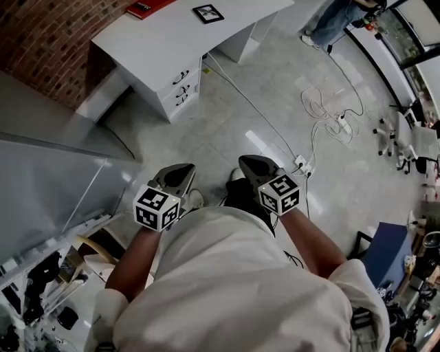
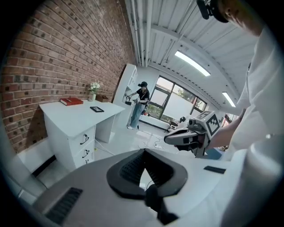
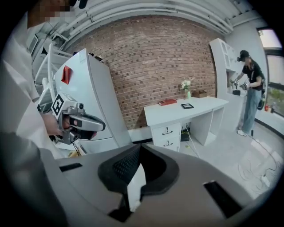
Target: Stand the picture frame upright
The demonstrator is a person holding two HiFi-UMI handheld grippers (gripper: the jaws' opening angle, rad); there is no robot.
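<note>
Frame [image 1: 207, 13] flat on counter [image 1: 158, 34], well away across floor [image 1: 227, 130]; left tongs [image 1: 179, 172] and right tongs [image 1: 256, 167] clenched empty, carried low and idle since walk-up likely comes first

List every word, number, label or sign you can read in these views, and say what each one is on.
No readable text anywhere.
left gripper and right gripper: black-and-white square codes only, no letters.
red book: cover print too small to read.
picture frame: too small to tell if it bears print.
red label on the grey cabinet: blurred, unreadable.
</note>
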